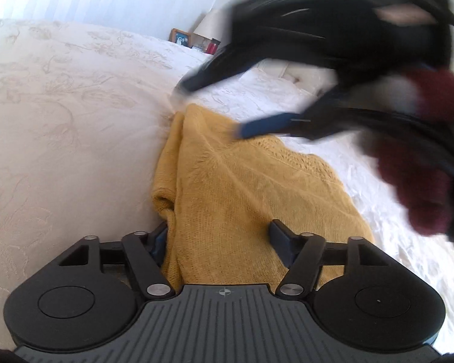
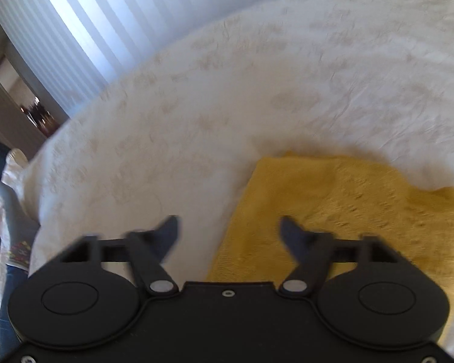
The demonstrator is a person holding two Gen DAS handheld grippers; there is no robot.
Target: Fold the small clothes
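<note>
Yellow knit top [image 1: 242,187] lay bunched on the white bedspread [image 1: 60,106], long axis running fwd from the left gripper [image 1: 219,236], jaws spread w/ cloth between, unclamped; right gripper [image 2: 228,230], also spread, hovered empty, farther off.

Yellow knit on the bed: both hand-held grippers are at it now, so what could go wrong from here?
1. The left hand-held gripper stands wide open around a bunched fold of the yellow knit; closing there might pinch several layers and spoil the fold.
2. The right hand-held gripper is blurred and also open, one finger over the knit, one over the bedspread; it could snag the loose weave or catch the bedspread too.
</note>
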